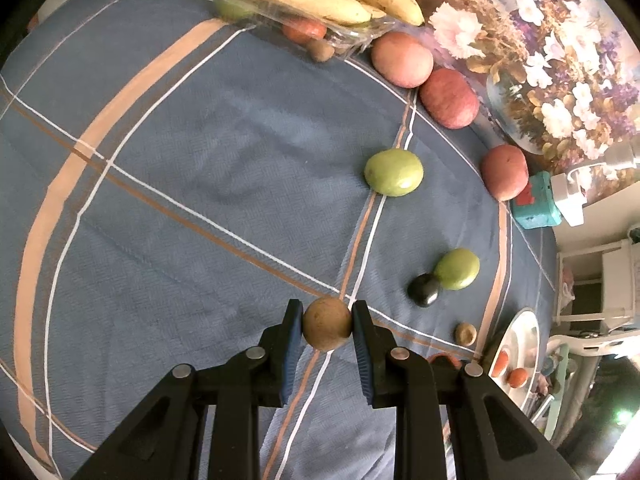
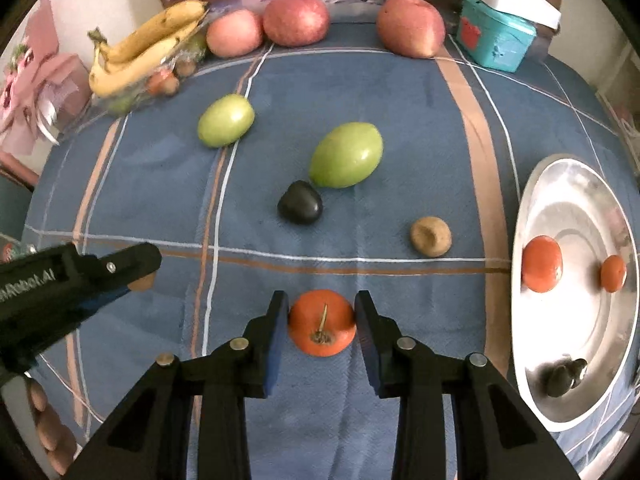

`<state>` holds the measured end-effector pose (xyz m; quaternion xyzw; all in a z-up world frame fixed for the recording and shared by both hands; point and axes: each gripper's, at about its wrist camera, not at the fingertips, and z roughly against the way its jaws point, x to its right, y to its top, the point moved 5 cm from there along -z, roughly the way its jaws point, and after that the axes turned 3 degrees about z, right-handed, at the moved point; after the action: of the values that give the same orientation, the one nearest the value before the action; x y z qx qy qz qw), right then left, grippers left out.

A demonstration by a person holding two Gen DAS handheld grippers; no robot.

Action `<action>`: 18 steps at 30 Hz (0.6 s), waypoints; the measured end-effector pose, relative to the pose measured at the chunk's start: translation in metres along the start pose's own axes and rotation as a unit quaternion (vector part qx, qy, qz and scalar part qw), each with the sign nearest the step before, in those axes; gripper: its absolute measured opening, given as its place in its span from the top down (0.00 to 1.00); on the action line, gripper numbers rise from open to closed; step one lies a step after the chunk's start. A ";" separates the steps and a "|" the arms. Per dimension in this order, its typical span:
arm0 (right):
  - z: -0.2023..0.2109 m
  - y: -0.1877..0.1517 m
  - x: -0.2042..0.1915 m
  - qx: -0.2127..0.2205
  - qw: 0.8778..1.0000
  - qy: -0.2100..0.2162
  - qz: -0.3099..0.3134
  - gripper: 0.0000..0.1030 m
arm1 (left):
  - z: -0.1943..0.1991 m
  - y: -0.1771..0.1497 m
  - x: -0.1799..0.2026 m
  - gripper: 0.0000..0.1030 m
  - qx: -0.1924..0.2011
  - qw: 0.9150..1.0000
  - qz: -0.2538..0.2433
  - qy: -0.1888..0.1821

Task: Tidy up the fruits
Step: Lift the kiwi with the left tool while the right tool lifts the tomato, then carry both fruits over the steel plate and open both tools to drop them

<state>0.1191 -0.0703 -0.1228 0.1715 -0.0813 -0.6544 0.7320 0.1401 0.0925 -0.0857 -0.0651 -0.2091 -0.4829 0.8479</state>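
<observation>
My left gripper (image 1: 327, 307) is shut on a small round brown fruit (image 1: 327, 328), held just above the blue checked cloth (image 1: 180, 200). In the right wrist view that left gripper (image 2: 136, 272) comes in from the left, the brown fruit (image 2: 143, 282) peeking out at its tip. My right gripper (image 2: 321, 298) is shut on an orange fruit (image 2: 322, 326) with a dry stem, both pads against its sides. Loose on the cloth lie two green fruits (image 2: 226, 120) (image 2: 346, 155), a dark fruit (image 2: 300, 202) and another brown fruit (image 2: 431, 237).
A silver plate (image 2: 580, 208) at the right holds two orange fruits (image 2: 542, 264) and a dark one (image 2: 562, 378). Three red apples (image 2: 296, 20) line the back edge. Bananas (image 2: 140, 48) lie in a clear tray at the back left, a teal box (image 2: 496, 36) at the back right.
</observation>
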 end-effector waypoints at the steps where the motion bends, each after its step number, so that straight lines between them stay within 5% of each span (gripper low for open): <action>1: 0.004 0.001 0.002 0.006 1.000 0.003 -0.005 0.66 | 0.001 0.001 0.001 0.74 0.002 1.000 -0.001 0.000; 18: 0.071 0.050 0.040 0.090 0.993 -0.028 -0.069 0.66 | 0.008 0.001 0.040 0.74 0.048 0.998 -0.032 0.014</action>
<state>0.1468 -0.1159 -0.0436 0.2234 -0.1482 -0.6981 0.6639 0.1560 0.0636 -0.0614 -0.0104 -0.2219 -0.5000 0.8371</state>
